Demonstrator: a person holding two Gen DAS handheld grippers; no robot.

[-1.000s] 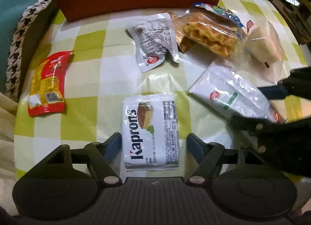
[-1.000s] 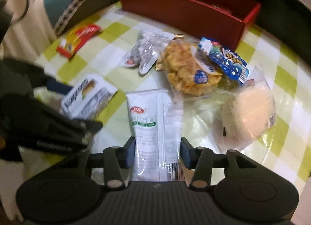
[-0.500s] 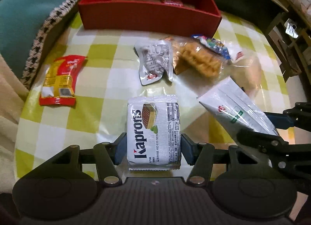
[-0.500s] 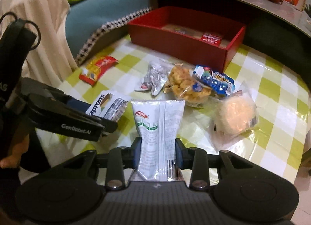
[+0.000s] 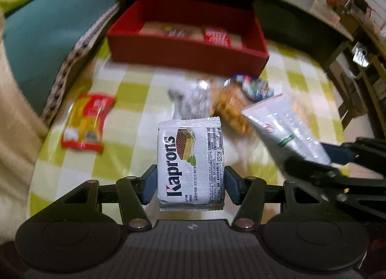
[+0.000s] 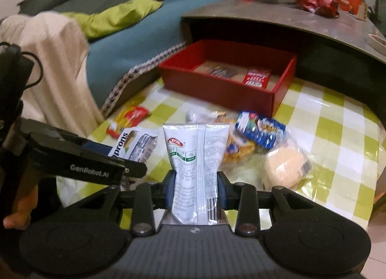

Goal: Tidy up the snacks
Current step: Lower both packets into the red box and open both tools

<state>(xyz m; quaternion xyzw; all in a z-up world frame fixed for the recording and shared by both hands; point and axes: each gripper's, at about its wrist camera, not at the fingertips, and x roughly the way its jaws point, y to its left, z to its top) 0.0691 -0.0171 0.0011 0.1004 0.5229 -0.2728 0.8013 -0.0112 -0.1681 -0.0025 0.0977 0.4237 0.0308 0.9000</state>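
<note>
Both packets have come up off the checked counter since a second ago, each tongs having closed round its own: left tongs pinching the Kaprons wafer pack, right tongs pinching the white pouch. To do this well, carry them level over the red tray, clear its near wall, then release inside

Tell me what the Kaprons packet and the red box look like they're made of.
Kaprons packet: glossy printed plastic film, judging by its crimped, serrated end seals and sheen. Red box: likely matte cardboard or thin board, with flat, thin walls, sharp folded corners and no shine.
</note>
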